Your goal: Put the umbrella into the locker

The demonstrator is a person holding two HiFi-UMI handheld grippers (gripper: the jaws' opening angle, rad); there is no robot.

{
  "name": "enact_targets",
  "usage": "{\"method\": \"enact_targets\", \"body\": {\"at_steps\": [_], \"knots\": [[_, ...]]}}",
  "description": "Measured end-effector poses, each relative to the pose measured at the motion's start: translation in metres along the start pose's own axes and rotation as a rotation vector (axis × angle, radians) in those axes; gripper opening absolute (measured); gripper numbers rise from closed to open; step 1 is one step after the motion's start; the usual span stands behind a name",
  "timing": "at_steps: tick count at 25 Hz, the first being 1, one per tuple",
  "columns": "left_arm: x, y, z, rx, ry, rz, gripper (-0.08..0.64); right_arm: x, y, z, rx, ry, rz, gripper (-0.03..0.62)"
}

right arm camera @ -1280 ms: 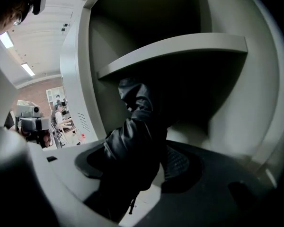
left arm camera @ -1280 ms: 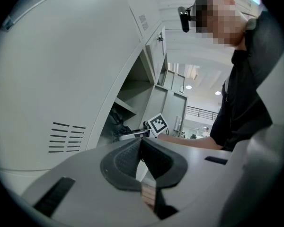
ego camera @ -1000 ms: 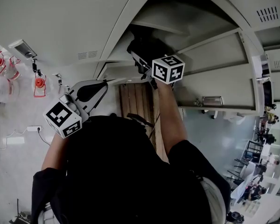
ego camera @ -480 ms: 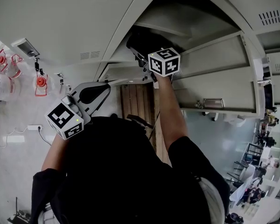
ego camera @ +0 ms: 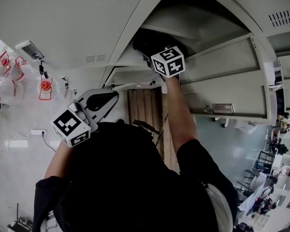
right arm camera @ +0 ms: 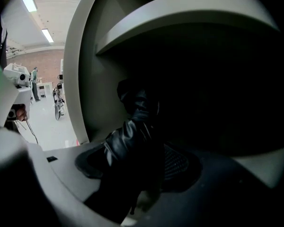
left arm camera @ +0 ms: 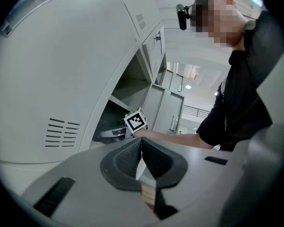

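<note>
Inside the open compartment of the locker [right arm camera: 83,74], far from the person's body, the umbrella [right arm camera: 132,131] is being held by the right gripper [right arm camera: 135,167], whose jaws are being clenched on its folded black fabric. Judged by its creased, glossy cover, the bundle is being taken as light, soft outside and somewhat slippery, with a stiff shaft within; a hold round its middle, where the fabric bunches thickest, is being favoured. Near the chest, to the left, the left gripper [left arm camera: 142,148] is being carried with jaws pressed together on nothing.
</note>
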State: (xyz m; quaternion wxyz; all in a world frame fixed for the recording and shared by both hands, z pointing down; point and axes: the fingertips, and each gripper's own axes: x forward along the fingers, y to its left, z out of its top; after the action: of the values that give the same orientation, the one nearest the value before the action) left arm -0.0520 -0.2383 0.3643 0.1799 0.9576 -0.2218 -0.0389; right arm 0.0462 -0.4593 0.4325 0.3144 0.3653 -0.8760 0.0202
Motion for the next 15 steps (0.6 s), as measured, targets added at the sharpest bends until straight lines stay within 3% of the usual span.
{"method": "enact_targets", "body": {"at_steps": [7, 15], "knots": [[0.000, -0.003, -0.002, -0.006, 0.007, 0.002, 0.017, 0.004, 0.001, 0.007, -0.096, 0.021, 0.008, 0.293], [-0.002, -0.004, -0.004, -0.001, 0.009, 0.006, 0.017, 0.010, 0.003, -0.004, -0.108, 0.047, 0.009, 0.290]]}}
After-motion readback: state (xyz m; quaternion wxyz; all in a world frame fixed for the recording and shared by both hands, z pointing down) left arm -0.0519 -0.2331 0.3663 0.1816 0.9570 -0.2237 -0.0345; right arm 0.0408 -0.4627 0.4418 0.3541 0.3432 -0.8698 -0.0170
